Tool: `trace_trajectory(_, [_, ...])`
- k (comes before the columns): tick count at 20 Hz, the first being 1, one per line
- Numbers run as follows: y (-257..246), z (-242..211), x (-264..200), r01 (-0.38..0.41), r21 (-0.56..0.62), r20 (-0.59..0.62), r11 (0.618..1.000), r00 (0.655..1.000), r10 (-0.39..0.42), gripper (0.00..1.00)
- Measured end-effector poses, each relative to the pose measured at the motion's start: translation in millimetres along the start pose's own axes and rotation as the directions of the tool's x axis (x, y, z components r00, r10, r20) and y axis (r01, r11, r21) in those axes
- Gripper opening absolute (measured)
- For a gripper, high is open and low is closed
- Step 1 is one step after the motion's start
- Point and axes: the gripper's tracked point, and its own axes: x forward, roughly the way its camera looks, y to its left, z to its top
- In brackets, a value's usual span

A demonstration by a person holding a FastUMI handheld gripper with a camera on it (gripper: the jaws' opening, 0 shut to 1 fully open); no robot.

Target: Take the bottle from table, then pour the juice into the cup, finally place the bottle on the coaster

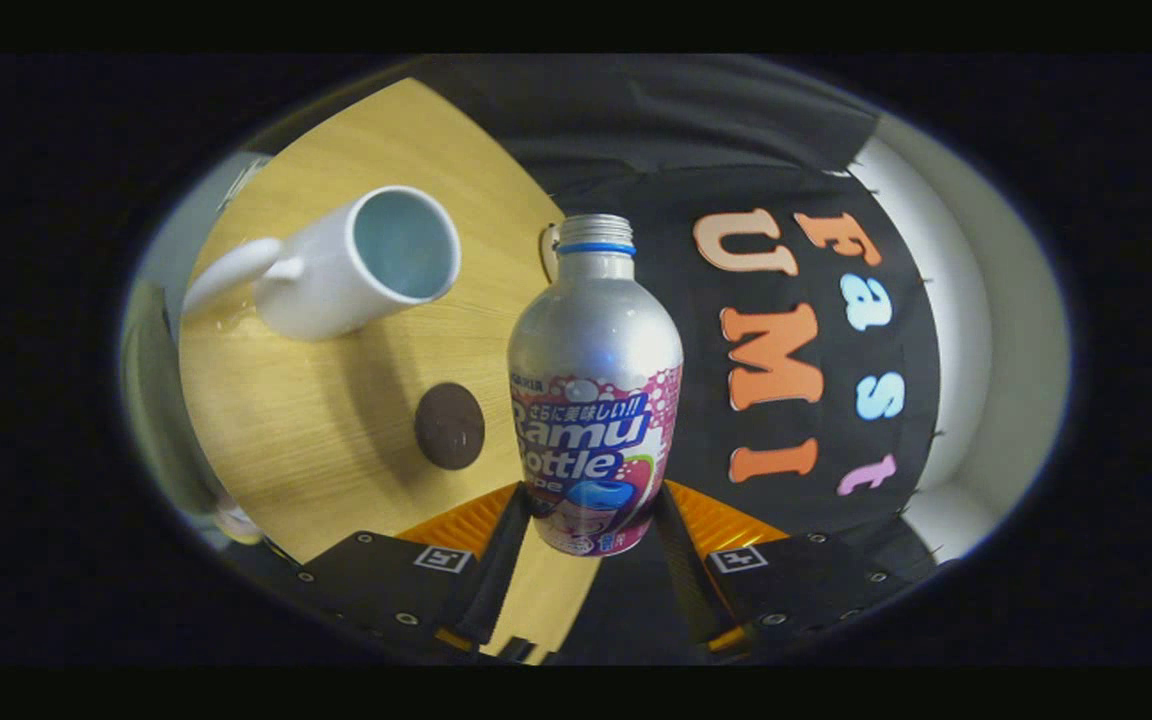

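Surface: light wooden table [336, 440] appeared rolled steeply sideways beside the black cloth booth wall [656, 130]
Gripper: two-finger gripper [591, 520] was closed upon the bottle, one finger pressing each side of its lower body
Bottle: silver aluminium bottle with a printed pink and purple label [596, 400] stood between the fingers; a blue ring sat under the uncapped threaded neck; the base was off the table
Cup: white ceramic cup with a handle [356, 265] stood on the table beyond the fingers, apart from the bottle; its contents could not be told
Coaster: dark brown round coaster [449, 426] lay on the table between cup and fingers, just beside the bottle, bare
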Motion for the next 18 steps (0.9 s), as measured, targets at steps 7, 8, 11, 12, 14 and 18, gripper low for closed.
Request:
trace_trajectory(7, [26,-2,29,-0.112,0.697,0.028,0.708,0.991,0.129,0.72])
trace_trajectory(8, [32,-3,31,-0.131,0.784,0.046,0.606,0.987,0.154,0.72])
trace_trajectory(11, [43,-9,45,-0.124,0.929,0.056,0.35,0.979,0.198,0.72])
trace_trajectory(12, [49,-12,52,-0.114,0.947,0.051,0.3,0.977,0.209,0.72])
trace_trajectory(14, [61,-19,66,-0.089,0.959,0.024,0.269,0.971,0.238,0.72])
trace_trajectory(18, [69,-11,78,-0.107,0.956,0.041,0.274,0.97,0.238,0.72])
